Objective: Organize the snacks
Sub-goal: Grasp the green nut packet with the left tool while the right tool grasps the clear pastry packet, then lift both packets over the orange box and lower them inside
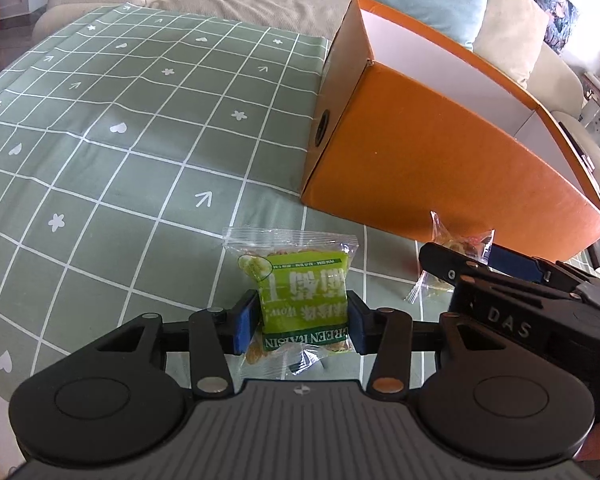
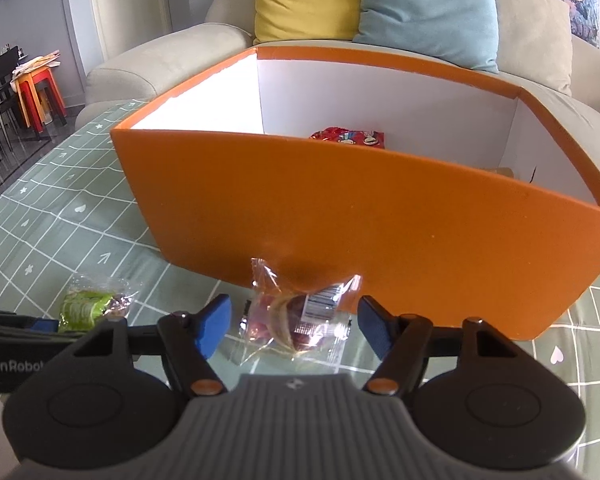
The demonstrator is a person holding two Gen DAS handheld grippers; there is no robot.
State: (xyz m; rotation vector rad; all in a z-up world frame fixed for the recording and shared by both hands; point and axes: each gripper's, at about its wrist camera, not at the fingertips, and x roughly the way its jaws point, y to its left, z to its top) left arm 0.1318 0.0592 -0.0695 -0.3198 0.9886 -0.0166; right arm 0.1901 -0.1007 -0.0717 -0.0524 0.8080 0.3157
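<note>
Cellophane crinkles under my left gripper (image 1: 302, 326), whose blue pads clamp the green raisin packet (image 1: 300, 292) lying flat on the green grid-printed tablecloth (image 1: 100, 140). My right gripper (image 2: 294, 326) has its fingers spread wide around a clear-wrapped reddish snack pouch (image 2: 296, 320), not touching it. Just beyond stands the matte orange cardboard box (image 2: 340, 216), white inside, holding a red glossy packet (image 2: 348, 138). A beige sofa (image 2: 148, 64) with cushions sits behind the box.

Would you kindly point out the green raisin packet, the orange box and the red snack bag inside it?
green raisin packet (image 1: 304, 300), left wrist view, printed label.
orange box (image 2: 340, 216), right wrist view, front wall.
red snack bag (image 2: 350, 138), right wrist view, visible top.
</note>
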